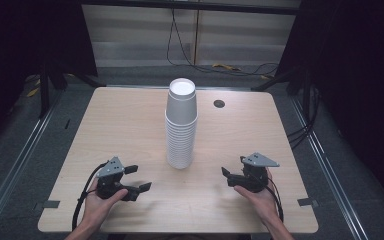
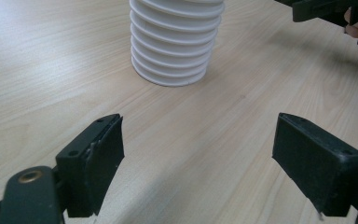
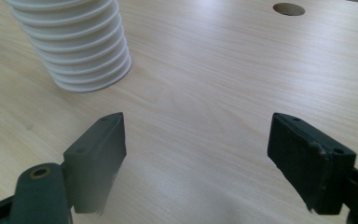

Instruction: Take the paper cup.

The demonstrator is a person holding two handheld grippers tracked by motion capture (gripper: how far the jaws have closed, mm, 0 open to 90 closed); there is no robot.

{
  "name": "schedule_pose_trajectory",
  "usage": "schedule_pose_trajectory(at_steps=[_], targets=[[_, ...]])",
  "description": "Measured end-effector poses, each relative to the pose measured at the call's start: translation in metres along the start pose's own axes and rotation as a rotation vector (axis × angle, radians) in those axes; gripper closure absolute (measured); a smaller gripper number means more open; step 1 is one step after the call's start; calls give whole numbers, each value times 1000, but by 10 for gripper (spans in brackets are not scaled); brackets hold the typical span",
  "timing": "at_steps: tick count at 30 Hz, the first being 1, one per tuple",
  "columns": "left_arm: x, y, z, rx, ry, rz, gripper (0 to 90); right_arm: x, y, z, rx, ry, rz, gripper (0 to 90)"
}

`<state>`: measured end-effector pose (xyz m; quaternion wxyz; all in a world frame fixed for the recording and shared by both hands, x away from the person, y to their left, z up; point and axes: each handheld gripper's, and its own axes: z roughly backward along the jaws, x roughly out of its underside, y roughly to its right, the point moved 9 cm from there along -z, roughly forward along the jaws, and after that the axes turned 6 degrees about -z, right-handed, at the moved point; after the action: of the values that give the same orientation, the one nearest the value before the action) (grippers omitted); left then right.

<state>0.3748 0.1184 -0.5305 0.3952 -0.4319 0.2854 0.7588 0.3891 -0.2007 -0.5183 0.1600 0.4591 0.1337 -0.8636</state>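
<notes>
Wood bench (image 1: 130,125): cup stack (image 1: 181,125) at centre, untouched. Left tongs (image 1: 139,179) at 8, right tongs (image 1: 228,176) at 4, both open, empty. Approach step; next, close in on the stack.

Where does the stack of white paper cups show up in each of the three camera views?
High view: the stack of white paper cups stands upside down at the table's middle, between the two hand-held grippers.
Left gripper view: its ribbed lower part is at top centre, beyond the open jaws.
Right gripper view: its lower part is at top left.
Shared landmark: the round hole in the tabletop, at top right in the right gripper view.
</notes>
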Motion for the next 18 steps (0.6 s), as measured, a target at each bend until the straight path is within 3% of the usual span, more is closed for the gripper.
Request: schedule_pose_trajectory(at_steps=[4,11,18], targets=[[-1,0,0,-6,-1,-7,163,-2,1,2,-5,5,-1,188],[-2,0,-4,6,-6,4,163,-8,5,8,-47,23,-44,181],[-1,1,-5,13,-17,-11,163,-16,-10,8,-122,28,-38,180]])
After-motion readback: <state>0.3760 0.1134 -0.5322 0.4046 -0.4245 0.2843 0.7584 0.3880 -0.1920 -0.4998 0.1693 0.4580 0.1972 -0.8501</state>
